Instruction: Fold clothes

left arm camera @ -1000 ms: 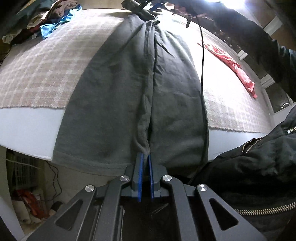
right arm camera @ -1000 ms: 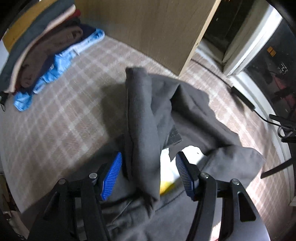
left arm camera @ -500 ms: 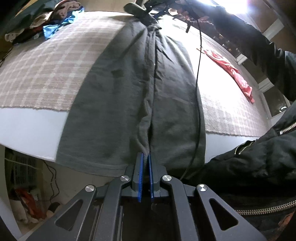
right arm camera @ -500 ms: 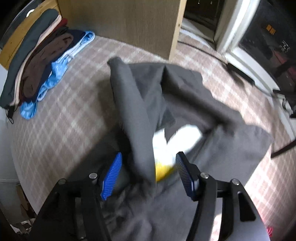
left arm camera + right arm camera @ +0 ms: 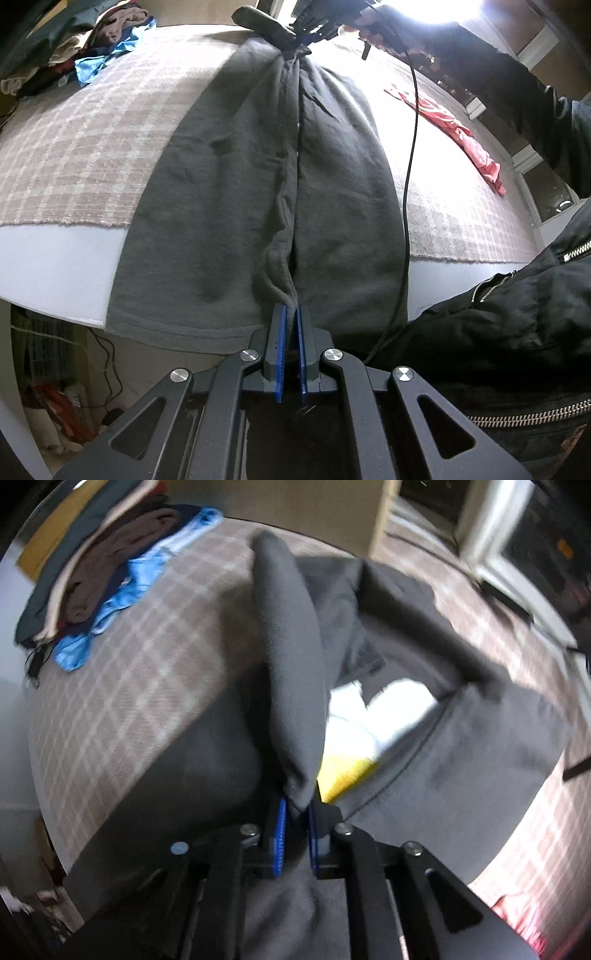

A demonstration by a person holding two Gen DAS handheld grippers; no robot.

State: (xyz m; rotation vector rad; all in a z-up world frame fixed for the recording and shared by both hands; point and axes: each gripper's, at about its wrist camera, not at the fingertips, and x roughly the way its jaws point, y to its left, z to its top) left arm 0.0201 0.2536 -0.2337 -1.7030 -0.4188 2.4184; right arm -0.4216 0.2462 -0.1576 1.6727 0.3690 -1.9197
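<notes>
A: Item one, far left: pile of clothes (image 5: 92, 55), folded and mixed, at the far edge of the checked bed cover (image 5: 85, 147).

B: Item two?

A: Grey garment (image 5: 229, 184), lengthwise down the cover's middle, its near hem hanging over the mattress edge. A raised ridge runs along its centre.

B: Grippers?

A: Left gripper (image 5: 290, 325): blue pads pinched tight on the ridge at the near hem. Right gripper (image 5: 295, 823): jaws closing, a gathered fold of the same garment between the pads, which already press it. A white and yellow print (image 5: 369, 723) shows beside that fold.

B: Right side?

A: Red garment (image 5: 454, 129), lying apart on the cover. Person's dark jacket sleeve (image 5: 498, 325), lower right.
</notes>
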